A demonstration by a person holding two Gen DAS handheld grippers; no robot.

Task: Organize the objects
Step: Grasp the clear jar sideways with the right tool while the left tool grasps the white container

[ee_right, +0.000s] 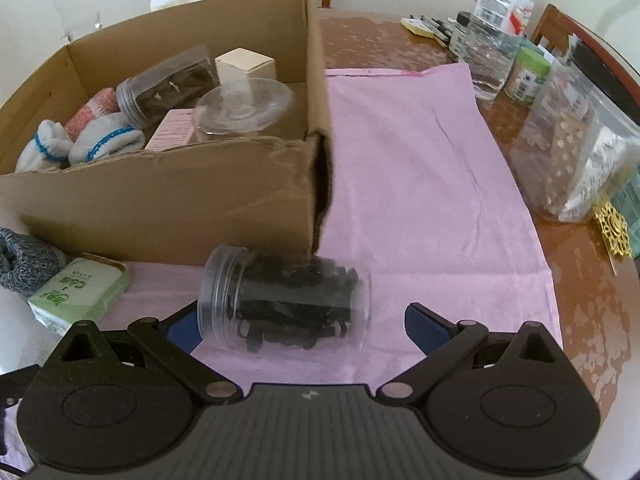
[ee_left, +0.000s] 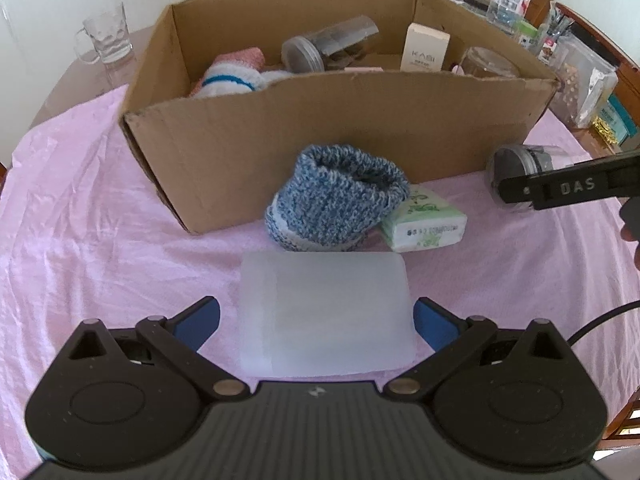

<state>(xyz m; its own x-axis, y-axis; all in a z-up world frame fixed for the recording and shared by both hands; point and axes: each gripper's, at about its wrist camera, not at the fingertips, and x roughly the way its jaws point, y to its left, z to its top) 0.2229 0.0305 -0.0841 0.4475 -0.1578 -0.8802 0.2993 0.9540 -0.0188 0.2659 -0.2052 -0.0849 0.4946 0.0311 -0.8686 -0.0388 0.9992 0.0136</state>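
- Waiting with its jaws wide, the left gripper [ee_left: 316,320] has a frosted plastic container [ee_left: 324,312] lying between its blue pads [ee_left: 198,322]; the right pad seems to touch the container's side, but the blur does not let me be sure, and nothing is clamped.
- The right gripper [ee_right: 296,326] is also spread wide, around a clear jar of dark pieces [ee_right: 286,300] that lies on its side on the pink cloth [ee_right: 420,184], not yet gripped.
- Past the frosted container, at 12 o'clock in the left view, a blue knitted sock [ee_left: 336,196] stands just in front of the cardboard box [ee_left: 320,128], with a green tissue pack [ee_left: 424,220] touching it at 3 o'clock.
- Inside the box already lie white and pink socks [ee_right: 80,136], a second jar [ee_right: 168,84], a glass dish [ee_right: 244,106], a small white carton [ee_right: 246,66] and a pink flat pack [ee_right: 172,130].
- My judgement: the task is about half done. Four things remain outside: container, jar, sock, tissue pack.
- Only the left view shows the frosted container and a glass mug [ee_left: 104,36] at 10 o'clock beyond the box; it also shows the right gripper from the side, at the jar.
- Only the right view shows the box's torn corner [ee_right: 322,184] and, at 2 o'clock, the bare wooden table [ee_right: 600,300] with a water bottle [ee_right: 496,28] and a clear bag [ee_right: 572,148].
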